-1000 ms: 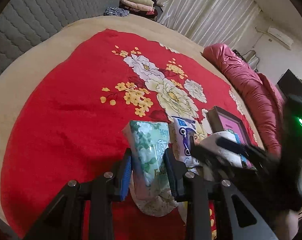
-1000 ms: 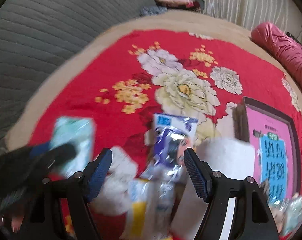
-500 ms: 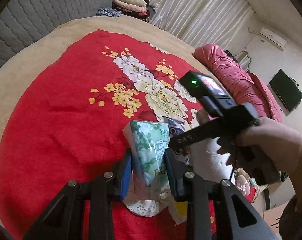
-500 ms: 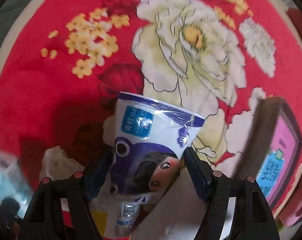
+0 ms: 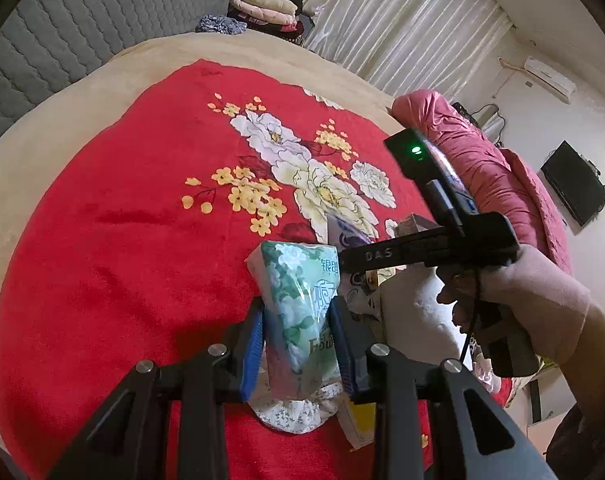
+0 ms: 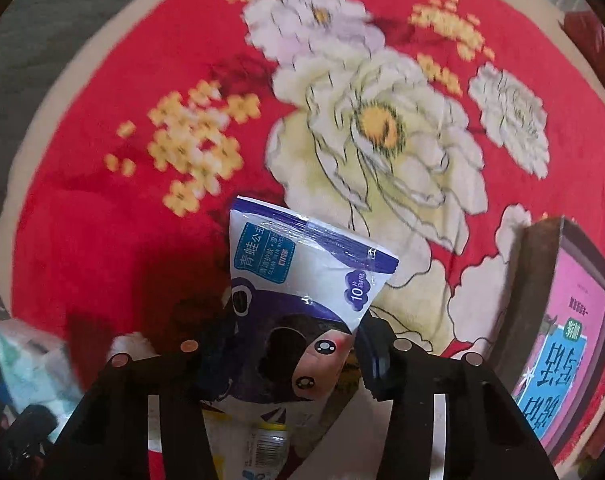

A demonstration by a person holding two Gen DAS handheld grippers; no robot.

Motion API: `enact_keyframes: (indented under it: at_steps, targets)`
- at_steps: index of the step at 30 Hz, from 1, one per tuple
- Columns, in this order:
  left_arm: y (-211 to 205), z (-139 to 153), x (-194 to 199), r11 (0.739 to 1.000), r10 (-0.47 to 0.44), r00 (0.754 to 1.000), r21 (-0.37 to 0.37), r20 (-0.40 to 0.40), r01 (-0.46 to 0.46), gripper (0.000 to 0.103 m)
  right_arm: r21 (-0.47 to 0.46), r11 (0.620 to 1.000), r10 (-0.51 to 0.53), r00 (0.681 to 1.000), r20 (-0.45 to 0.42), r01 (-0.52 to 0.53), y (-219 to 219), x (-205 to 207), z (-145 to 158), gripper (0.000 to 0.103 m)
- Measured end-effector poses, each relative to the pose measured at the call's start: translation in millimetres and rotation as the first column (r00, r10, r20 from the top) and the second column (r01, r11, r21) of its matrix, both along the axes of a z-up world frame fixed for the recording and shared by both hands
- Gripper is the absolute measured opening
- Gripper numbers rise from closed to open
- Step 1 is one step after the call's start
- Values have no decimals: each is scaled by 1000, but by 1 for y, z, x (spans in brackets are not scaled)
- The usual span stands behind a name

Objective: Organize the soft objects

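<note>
My left claw (image 5: 296,346) clamps its 2 blue pads on the green tissue pack (image 5: 302,312), holding it upright and clear of the red floral blanket (image 5: 102,240) so it stays out of the way. My right claw (image 6: 298,354) points straight down over the pile, its jaws just closing around the purple wet-wipe pack (image 6: 298,300); the pads look pressed to its sides, gripping low so it should lift cleanly. Beside it leans a pink-fronted box (image 6: 570,340), with white cloth (image 5: 414,312) beneath.
</note>
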State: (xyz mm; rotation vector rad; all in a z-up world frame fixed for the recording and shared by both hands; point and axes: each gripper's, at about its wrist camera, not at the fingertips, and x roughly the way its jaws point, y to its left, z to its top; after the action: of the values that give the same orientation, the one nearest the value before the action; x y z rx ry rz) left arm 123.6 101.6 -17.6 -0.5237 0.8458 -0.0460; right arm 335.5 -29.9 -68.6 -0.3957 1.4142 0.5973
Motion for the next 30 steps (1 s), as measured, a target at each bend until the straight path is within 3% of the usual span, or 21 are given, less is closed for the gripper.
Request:
enact_keyframes:
  at_steps: [8, 16, 23, 30]
  targets:
    - [-7, 17, -6, 1000, 3, 1000, 30, 27, -4, 32, 169, 985, 22, 994, 110, -40, -17, -35, 69, 52]
    - [-25, 31, -13, 997, -16, 999, 82, 45, 12, 32, 389, 921, -87, 977, 195, 4, -73, -84, 138, 52]
    - [-61, 51, -20, 990, -83, 994, 122, 74, 73, 32, 404, 912, -199, 934, 296, 66, -145, -116, 175, 52]
    - [-110, 71, -25, 978, -161, 982, 150, 99, 146, 32, 471, 862, -349, 893, 284, 188, -225, -138, 188, 52]
